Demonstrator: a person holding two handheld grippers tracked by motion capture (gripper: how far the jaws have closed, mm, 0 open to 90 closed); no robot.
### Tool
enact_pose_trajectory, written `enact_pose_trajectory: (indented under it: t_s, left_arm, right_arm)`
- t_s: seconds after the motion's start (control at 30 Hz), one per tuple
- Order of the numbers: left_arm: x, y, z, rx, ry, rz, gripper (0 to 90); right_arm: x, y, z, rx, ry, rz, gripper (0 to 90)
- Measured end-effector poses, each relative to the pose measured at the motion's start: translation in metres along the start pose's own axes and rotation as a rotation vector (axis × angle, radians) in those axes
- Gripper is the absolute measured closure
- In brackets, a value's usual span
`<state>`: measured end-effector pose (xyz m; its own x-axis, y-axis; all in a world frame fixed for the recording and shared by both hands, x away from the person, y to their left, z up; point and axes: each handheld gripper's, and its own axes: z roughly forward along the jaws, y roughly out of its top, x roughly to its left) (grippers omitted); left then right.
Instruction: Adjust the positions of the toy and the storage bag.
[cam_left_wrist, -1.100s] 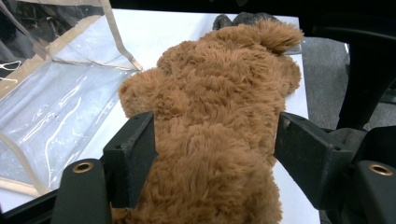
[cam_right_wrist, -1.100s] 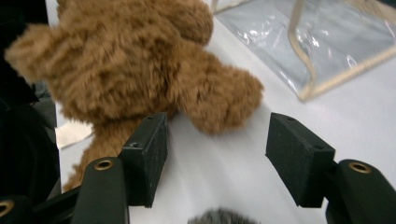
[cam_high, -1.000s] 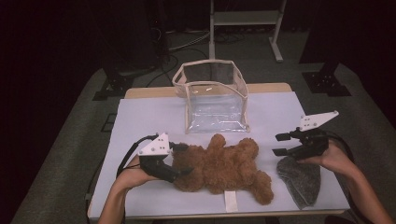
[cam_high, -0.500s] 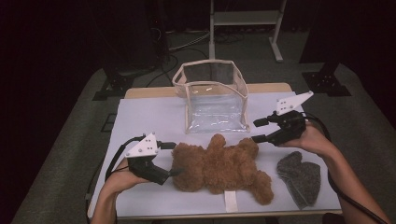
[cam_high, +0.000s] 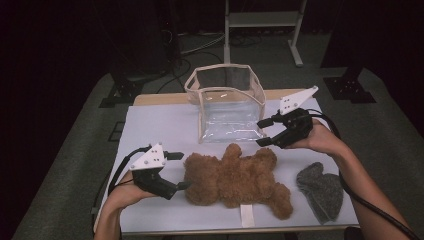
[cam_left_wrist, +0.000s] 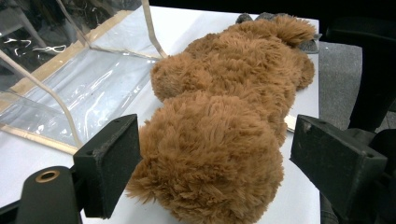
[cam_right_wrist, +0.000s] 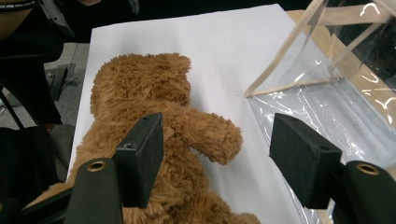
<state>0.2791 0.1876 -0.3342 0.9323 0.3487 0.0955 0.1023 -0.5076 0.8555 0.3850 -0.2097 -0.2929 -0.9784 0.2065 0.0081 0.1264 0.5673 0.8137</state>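
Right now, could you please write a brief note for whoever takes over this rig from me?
Left tool: jaws have just been opening; they straddle the head of the brown teddy bear without pressing it.
Right tool: open, holding nothing, above the bear's arm near the clear bag.
Bear lies flat on the white table sheet, in front of the upright open bag. Grey cloth lies to its right.
Done: nothing is in the bag.
Left: probably grip the bear and lift it into the bag.

Shaggy brown plush teddy bear (cam_high: 235, 179), glossy clear plastic bag (cam_high: 227, 107), matt white tabletop (cam_high: 160, 125)
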Motion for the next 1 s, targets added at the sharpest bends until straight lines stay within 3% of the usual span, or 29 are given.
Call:
enact_pose_trajectory:
  t_s: [0.67, 1.0]
  left_arm:
    - [0.004, -0.005, 0.002, 0.003, -0.013, -0.019, 12.6]
    - [0.004, -0.003, 0.004, 0.004, -0.021, -0.006, 12.2]
  right_arm:
    - [-0.01, 0.019, 0.013, 0.015, 0.031, -0.004, 31.6]
    - [-0.009, 0.022, 0.014, 0.019, 0.034, -0.014, 31.3]
